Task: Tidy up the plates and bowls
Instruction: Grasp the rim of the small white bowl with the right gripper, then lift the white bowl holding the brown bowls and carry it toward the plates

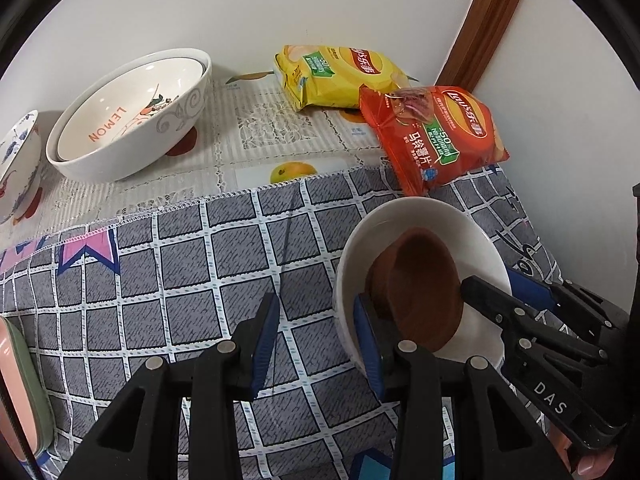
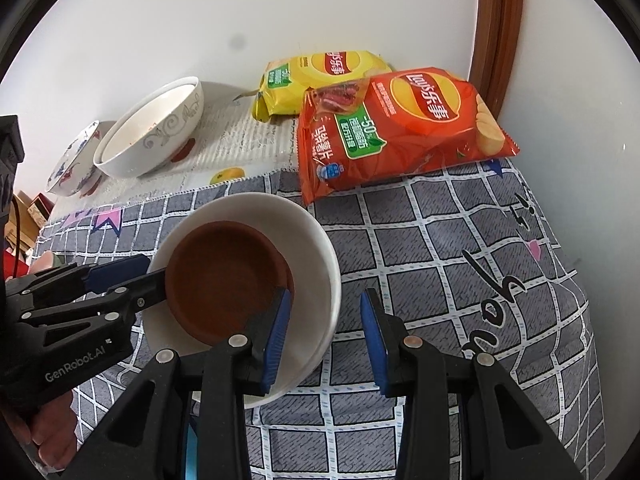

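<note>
A white bowl (image 2: 316, 248) sits on the grey checked cloth (image 2: 460, 260) covering the bench, with a brown dish (image 2: 224, 276) tilted inside it. The right gripper (image 2: 324, 336) straddles the bowl's near rim at 5 o'clock, jaws open, 1 finger inside. The left gripper (image 1: 316, 340) straddles the rim at 9 o'clock, jaws open. At 11 o'clock, well apart, 2 nested white bowls (image 1: 132, 116) lean beside a blue-patterned bowl (image 1: 18, 164). At 1 o'clock lie a red chip bag (image 2: 404, 128) and a yellow chip bag (image 2: 316, 80).
</note>
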Demonstrator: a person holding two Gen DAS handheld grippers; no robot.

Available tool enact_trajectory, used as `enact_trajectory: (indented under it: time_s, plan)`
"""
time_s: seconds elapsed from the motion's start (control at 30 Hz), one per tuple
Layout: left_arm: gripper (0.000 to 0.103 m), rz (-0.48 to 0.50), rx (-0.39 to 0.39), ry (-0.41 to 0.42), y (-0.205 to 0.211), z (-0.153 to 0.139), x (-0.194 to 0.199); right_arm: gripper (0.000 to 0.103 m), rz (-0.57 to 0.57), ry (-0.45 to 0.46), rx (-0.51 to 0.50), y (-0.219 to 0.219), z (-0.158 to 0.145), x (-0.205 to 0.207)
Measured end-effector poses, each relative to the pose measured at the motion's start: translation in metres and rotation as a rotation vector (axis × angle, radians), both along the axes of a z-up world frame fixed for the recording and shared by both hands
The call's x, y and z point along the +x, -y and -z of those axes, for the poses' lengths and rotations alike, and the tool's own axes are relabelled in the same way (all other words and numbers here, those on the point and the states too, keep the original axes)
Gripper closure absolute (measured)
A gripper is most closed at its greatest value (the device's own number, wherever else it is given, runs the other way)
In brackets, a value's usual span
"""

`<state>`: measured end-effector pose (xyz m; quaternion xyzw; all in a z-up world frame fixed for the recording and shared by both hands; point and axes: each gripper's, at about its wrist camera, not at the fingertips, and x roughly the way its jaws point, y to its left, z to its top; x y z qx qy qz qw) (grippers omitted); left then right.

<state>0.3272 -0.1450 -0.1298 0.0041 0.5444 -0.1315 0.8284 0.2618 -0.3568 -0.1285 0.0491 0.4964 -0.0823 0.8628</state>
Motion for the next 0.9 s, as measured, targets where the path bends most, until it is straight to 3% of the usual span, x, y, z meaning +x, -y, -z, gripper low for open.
enact_trajectory:
  time_s: [0.9]
  plan:
    - [0.064, 0.012, 0.070, 0.003, 0.005, 0.009, 0.002, 0.066, 0.025, -0.084, -0.026, 0.011, 0.013, 0.011]
